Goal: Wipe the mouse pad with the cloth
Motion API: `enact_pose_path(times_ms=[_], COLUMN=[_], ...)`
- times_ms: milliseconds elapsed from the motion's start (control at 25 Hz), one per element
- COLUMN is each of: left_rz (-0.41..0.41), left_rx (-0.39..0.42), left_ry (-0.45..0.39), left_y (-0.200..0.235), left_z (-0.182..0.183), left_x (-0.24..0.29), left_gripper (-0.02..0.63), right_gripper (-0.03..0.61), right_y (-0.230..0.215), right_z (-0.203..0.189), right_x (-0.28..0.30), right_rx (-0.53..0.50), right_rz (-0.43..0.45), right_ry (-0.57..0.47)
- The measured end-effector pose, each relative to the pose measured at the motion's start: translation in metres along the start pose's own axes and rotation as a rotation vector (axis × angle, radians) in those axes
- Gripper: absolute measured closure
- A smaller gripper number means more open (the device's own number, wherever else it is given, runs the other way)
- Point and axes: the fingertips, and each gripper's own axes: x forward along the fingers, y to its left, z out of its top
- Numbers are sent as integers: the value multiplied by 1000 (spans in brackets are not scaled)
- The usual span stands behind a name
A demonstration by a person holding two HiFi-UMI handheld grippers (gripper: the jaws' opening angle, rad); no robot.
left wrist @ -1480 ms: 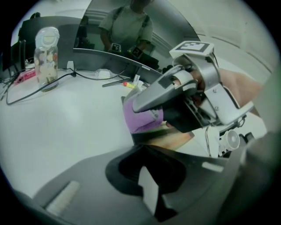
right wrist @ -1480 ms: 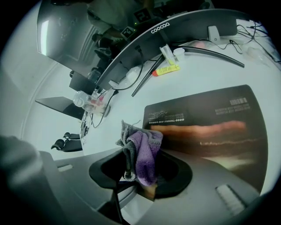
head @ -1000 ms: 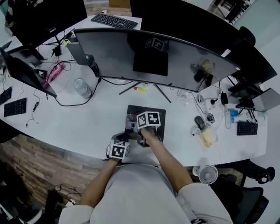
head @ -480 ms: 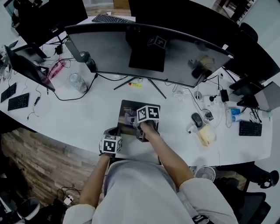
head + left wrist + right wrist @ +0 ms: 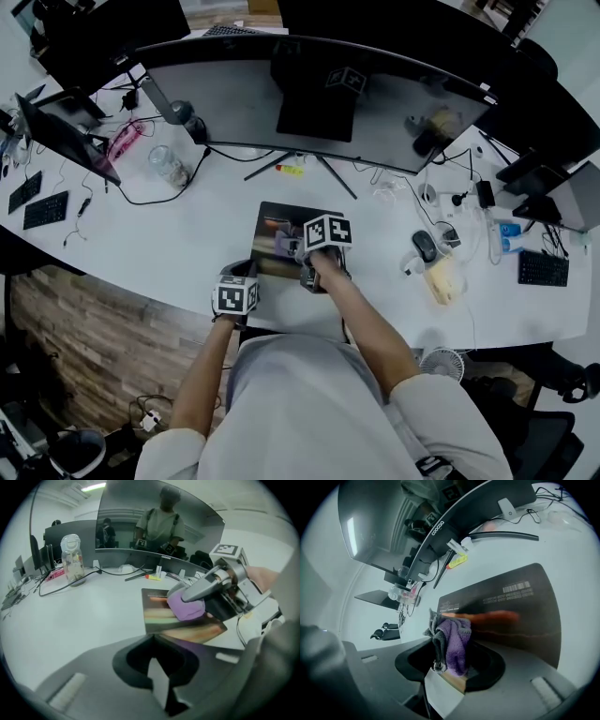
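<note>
The person's two forearms reach out from the bottom of the head view over the white desk (image 5: 178, 246). The left gripper (image 5: 157, 665) hovers at the near edge of the desk, just off the near left corner of the mouse pad (image 5: 511, 606). Its jaws are drawn close together with nothing between them. It sits at that same corner as half a second ago.

Just beyond it, the right gripper (image 5: 449, 665) is over the mouse pad, its jaws clamped on a bunched purple and grey cloth (image 5: 454, 641). The cloth rests on the dark surface of the pad, pressed down under the jaw tips, as the left gripper view shows from the side. Compared with the earlier frames, the right gripper has slid a little toward the right side of the pad, so more of the pad's left part is now uncovered. The pad itself lies flat on the desk in the same place, square to the person.

Behind the pad, a yellow marker (image 5: 292, 170) lies between the thin legs of the monitor stand. To the left, a clear jar (image 5: 169, 167) stands by a black cable. To the right, well apart from the pad, sits a dark mouse (image 5: 424, 246). A wide curved monitor (image 5: 394, 108) spans the back of the desk.
</note>
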Motion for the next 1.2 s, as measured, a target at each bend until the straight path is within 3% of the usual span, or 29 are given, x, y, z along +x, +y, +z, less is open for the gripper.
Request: enact_pose_path(times_ms=[480, 1040, 1200], left_rz=[7, 25, 20], left_rx=[-22, 53, 27], left_ry=[-3, -2, -10], left_y=[1, 2, 2], left_z=[1, 2, 3], left_x=[1, 0, 1], left_gripper=[614, 614, 614], right_gripper=[396, 394, 394], right_y=[-23, -39, -47], right_z=[-1, -5, -6], right_x=[-21, -40, -47], right_rx=[31, 51, 49], right_rz=[23, 13, 3], right_ry=[17, 7, -3])
